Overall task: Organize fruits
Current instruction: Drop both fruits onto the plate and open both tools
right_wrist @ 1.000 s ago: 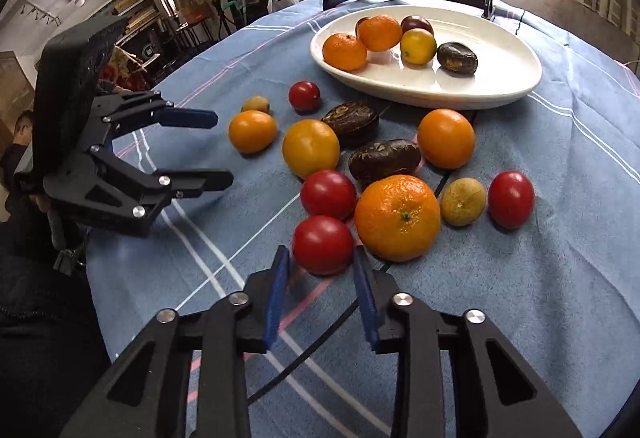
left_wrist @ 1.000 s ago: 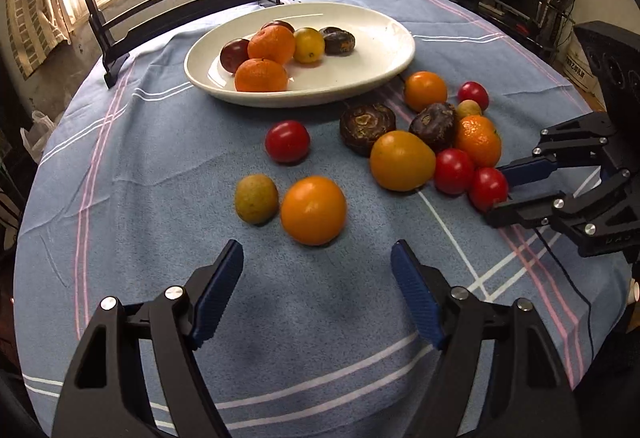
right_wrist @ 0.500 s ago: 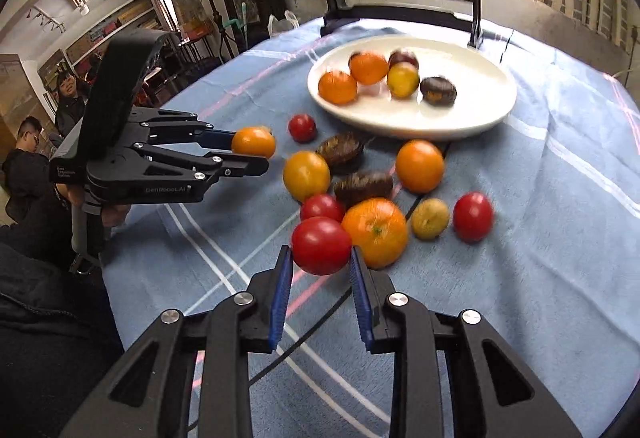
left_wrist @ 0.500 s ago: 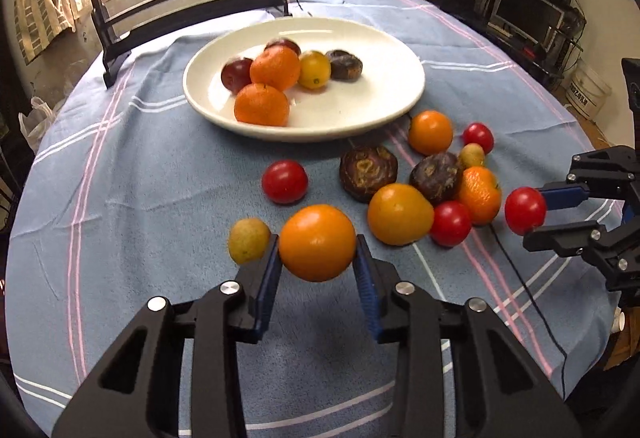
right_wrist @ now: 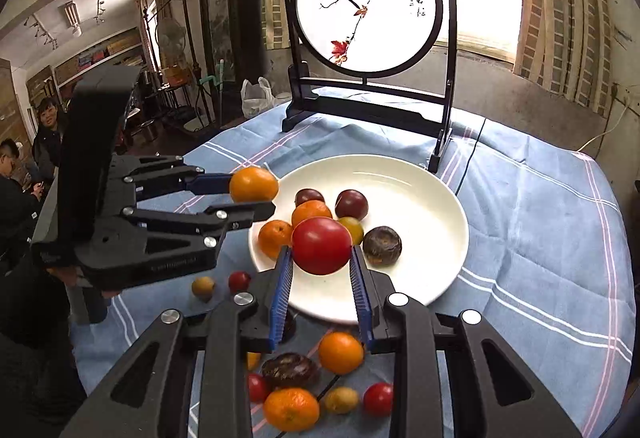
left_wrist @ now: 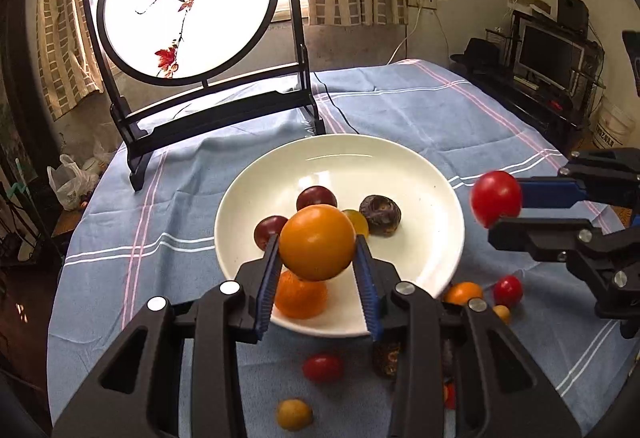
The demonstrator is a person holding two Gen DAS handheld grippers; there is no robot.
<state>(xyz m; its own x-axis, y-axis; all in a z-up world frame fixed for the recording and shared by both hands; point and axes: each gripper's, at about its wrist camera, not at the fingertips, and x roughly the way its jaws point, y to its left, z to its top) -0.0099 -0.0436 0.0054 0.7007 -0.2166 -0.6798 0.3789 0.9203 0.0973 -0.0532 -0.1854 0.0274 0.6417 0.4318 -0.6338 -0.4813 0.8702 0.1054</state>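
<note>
My left gripper [left_wrist: 317, 266] is shut on an orange fruit [left_wrist: 317, 241] and holds it in the air over the near rim of the white plate [left_wrist: 436, 174]. My right gripper [right_wrist: 321, 272] is shut on a red tomato [right_wrist: 321, 245], also raised above the plate [right_wrist: 440, 198]. Each gripper shows in the other's view: the right one [left_wrist: 505, 206] with the tomato [left_wrist: 495, 198], the left one [right_wrist: 256, 194] with the orange fruit [right_wrist: 253, 184]. Several fruits lie in the plate, among them a tangerine [left_wrist: 300, 300] and a dark wrinkled fruit [left_wrist: 380, 215]. More fruits sit loose on the blue cloth [left_wrist: 168, 206] near me.
A black-framed round bird screen [left_wrist: 188, 2] stands on the table behind the plate, with a cable [left_wrist: 340, 118] running past its foot. Loose fruits lie below both grippers, such as a small red tomato [left_wrist: 322, 367] and a tangerine [right_wrist: 291, 409]. People stand at the left [right_wrist: 48, 134].
The left gripper closed on the orange fruit and lifted it off the cloth towards the plate. The right gripper, holding the red tomato, also rose and moved over the plate.
</note>
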